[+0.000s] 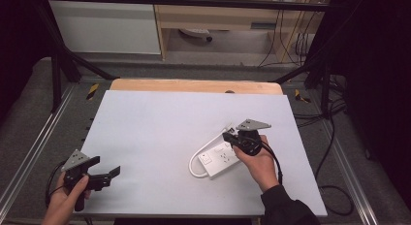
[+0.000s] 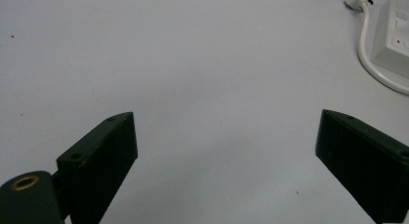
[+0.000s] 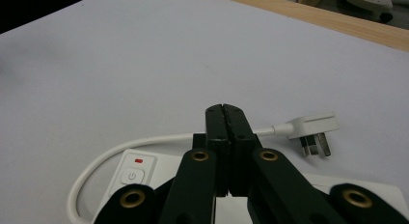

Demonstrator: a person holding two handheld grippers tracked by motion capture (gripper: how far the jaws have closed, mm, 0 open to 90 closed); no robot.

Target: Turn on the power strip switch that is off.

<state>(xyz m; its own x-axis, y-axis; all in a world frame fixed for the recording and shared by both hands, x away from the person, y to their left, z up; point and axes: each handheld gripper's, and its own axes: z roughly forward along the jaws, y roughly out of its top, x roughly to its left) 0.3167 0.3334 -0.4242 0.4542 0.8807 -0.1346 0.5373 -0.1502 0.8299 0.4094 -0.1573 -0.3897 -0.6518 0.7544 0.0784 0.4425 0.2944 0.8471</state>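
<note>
A white power strip (image 1: 216,158) lies on the white tabletop (image 1: 160,128), right of centre, with its white cable (image 1: 195,166) looping round its left end. My right gripper (image 1: 228,136) hovers over the strip's far end, jaws pressed together with nothing between them. In the right gripper view the shut right gripper (image 3: 225,110) sits above the power strip (image 3: 137,173), whose red-lit switch shows, and the white plug (image 3: 313,129) lies just beyond. My left gripper (image 1: 106,166) rests at the front left corner, wide open and empty. The left gripper view shows the open left gripper (image 2: 225,117) and the power strip (image 2: 394,38).
A wooden table edge (image 1: 194,85) runs along the back of the white surface. Black frame bars (image 1: 60,60) stand at both sides, and dark cables (image 1: 334,137) trail on the floor at the right. A pale cabinet (image 1: 218,21) stands behind.
</note>
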